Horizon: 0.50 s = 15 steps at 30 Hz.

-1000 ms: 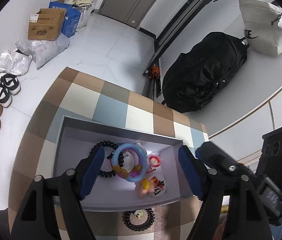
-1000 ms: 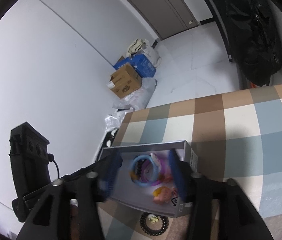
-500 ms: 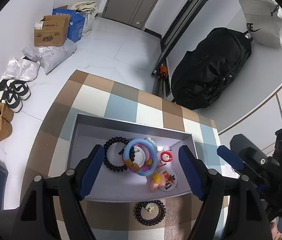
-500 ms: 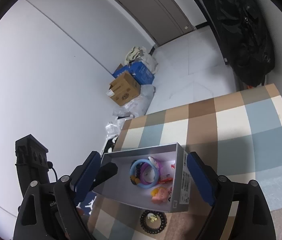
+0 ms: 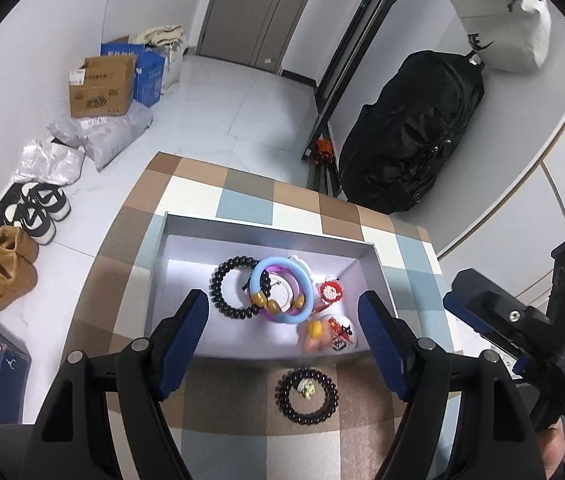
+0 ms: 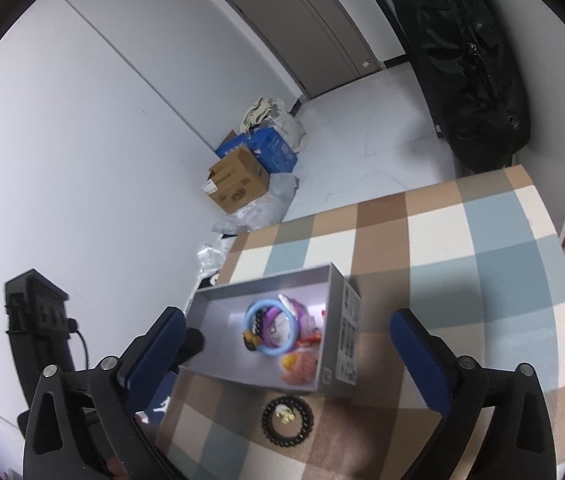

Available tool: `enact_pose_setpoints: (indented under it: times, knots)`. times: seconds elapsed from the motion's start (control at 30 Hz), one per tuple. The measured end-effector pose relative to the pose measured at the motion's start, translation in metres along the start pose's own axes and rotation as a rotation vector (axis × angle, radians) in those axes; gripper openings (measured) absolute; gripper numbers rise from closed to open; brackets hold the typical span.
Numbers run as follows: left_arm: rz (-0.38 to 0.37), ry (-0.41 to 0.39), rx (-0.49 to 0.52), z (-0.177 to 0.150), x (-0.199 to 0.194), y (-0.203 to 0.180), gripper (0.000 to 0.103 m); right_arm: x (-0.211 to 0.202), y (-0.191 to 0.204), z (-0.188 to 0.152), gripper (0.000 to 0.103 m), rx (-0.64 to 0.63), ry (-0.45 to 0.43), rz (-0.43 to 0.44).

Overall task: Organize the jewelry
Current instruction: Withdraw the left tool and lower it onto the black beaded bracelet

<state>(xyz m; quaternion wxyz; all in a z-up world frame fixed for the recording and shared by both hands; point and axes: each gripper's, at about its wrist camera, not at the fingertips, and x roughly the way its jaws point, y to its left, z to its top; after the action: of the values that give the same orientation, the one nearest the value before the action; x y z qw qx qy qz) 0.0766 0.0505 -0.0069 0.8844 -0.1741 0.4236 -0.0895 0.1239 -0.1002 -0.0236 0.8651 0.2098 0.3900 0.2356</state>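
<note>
Black bead bracelet (image 5: 307,395) between open left claw (image 5: 282,334) fingers, untouched.

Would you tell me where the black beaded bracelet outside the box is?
The black beaded bracelet lies on the checkered tablecloth, just in front of the grey box.

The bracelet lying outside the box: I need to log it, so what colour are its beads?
Black beads, with a small pale yellowish charm inside the bracelet; clearest in the left wrist view.

checkered table (image 5: 242,196): box (image 5: 266,228), black bracelet (image 5: 307,397)
</note>
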Motion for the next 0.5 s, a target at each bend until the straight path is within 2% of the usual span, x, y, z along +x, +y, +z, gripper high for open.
enact_pose_setpoints:
  times: [0.07,0.27,0.4,0.5]
  knots:
    - [-0.001,-0.013,0.013,-0.005,-0.004,-0.002,0.083,-0.004,-0.001,-0.006,0.103,-0.007,0.001,-0.013]
    - [0.013,-0.007,0.062,-0.017,-0.002,-0.011,0.083,-0.017,-0.001,-0.019,0.103,-0.033,-0.003,-0.044]
    - [-0.042,-0.004,0.082,-0.025,-0.002,-0.015,0.083,-0.025,-0.001,-0.025,0.103,-0.041,-0.011,-0.057]
    - [-0.052,0.012,0.102,-0.031,0.002,-0.02,0.084,-0.029,-0.002,-0.031,0.103,-0.043,-0.003,-0.07]
